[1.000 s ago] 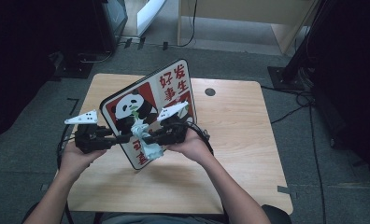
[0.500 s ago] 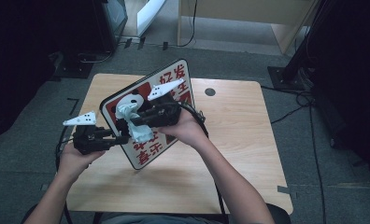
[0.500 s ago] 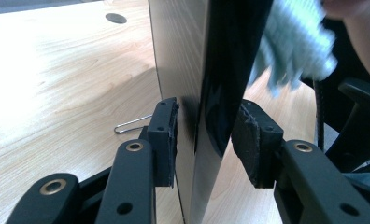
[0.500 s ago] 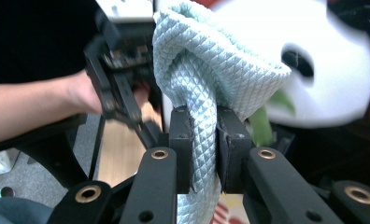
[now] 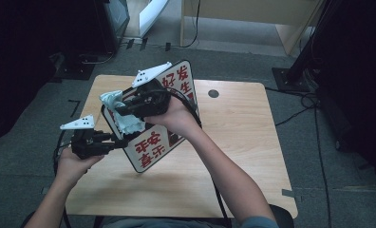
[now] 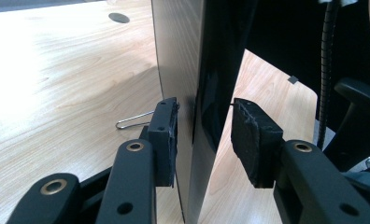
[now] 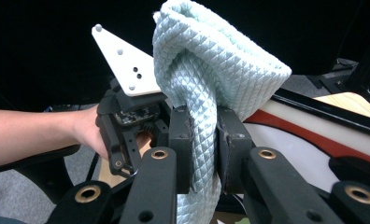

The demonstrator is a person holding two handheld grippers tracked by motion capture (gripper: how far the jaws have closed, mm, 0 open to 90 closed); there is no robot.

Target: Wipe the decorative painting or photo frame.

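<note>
since the earlier frames the right gripper (image 5: 122,110) has climbed from the lower edge of the sign (image 5: 155,118) to its upper left part, taking the cloth (image 5: 124,114) with it; the left gripper (image 5: 117,141) is where it was, and the sign stands a little steeper.

the sign is a white panel with red characters and a black rim, tilted up on the table (image 5: 233,137), its lower edge near the tabletop and its top leaning away from the person. the left gripper is at its left edge. in the left gripper view the panel's edge (image 6: 197,93) runs up between the two pads (image 6: 167,140); the near pad lies against the panel's back, while a narrow gap seems to remain at the other pad (image 6: 255,140), so i cannot tell whether the grip is firm. a wire clip (image 6: 134,121) lies on the table behind.

the right gripper (image 7: 204,144) is clamped on the cloth (image 7: 211,84), a pale blue quilted rag: a twisted fold is pinched between the jaws, and the rest bunches above them and hangs below. in the high view the cloth rests against the sign's face, just above the left gripper. in the right gripper view the left gripper (image 7: 127,126) and its hand (image 7: 87,130) are just behind the cloth.
</note>
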